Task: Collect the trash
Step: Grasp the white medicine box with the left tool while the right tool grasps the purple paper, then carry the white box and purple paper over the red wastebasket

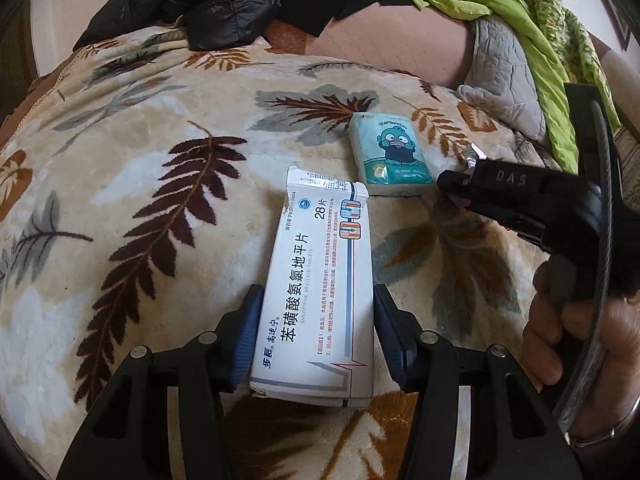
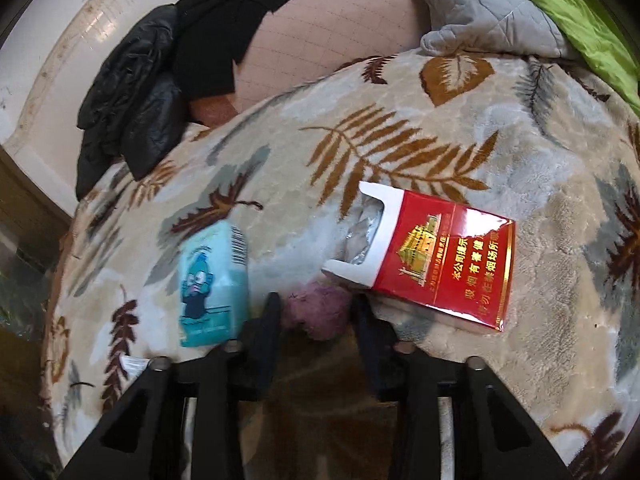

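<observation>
Left gripper (image 1: 316, 336): fingers spread, blue pads (image 1: 246, 332) on either side of a box.
Right gripper (image 2: 316, 316): fingers parted, straddling a purple wad.
Right hand (image 1: 592, 344): wrapped round its handle.

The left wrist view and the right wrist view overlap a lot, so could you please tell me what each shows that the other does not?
Only the left wrist view shows the white medicine box between the left tool's fingers, and the right tool from outside. Only the right wrist view shows the open red cigarette pack and a purple wad between the right tool's fingers. Both show the teal tissue pack, the leaf-print blanket, the black jacket and green cloth.
</observation>
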